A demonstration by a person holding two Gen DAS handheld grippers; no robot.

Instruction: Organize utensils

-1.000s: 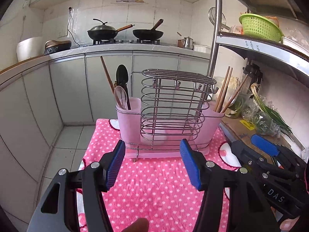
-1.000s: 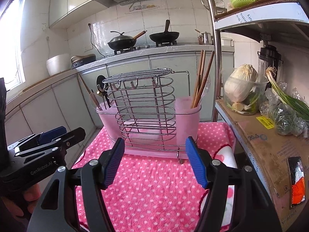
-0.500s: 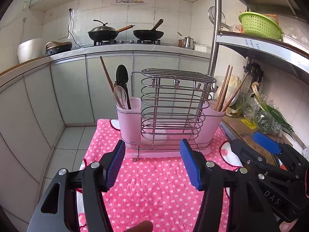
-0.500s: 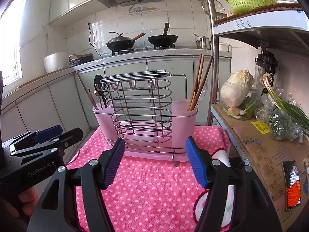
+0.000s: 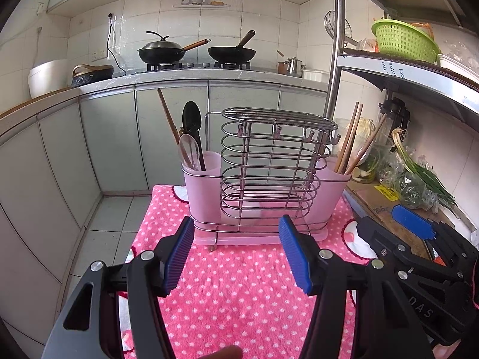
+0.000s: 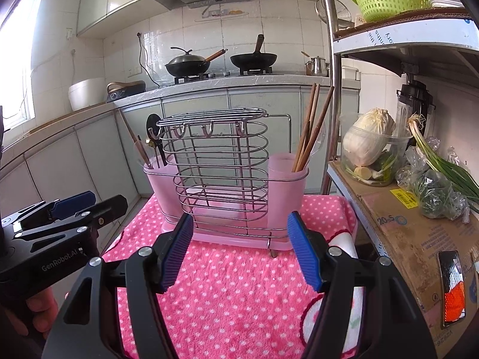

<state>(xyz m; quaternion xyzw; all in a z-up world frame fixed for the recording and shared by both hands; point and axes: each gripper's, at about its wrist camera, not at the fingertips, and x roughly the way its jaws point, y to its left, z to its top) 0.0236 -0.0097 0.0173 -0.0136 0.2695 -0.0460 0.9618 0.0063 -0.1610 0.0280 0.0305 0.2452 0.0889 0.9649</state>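
Where pink plastic cups (image 5: pixel 201 179) of the wire utensil rack (image 5: pixel 269 173) hide utensil ends, brown wooden chopsticks (image 6: pixel 311 131) upright in right cup, left tool (image 5: pixel 236 254) and right tool (image 6: pixel 239 248) wide open, empty, above pink dotted towel (image 6: pixel 233 293).

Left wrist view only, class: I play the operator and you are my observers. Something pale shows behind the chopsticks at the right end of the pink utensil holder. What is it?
Observer: The right wrist view shows it plainly. It is a napa cabbage standing in a clear plastic tub on the cardboard box.
Operator: What else lies on that box?
Observer: A dark phone-like object with an orange patch lies flat near its front end.
Operator: Where does the daylight come from?
Observer: From a window at the far left, beyond the counter.
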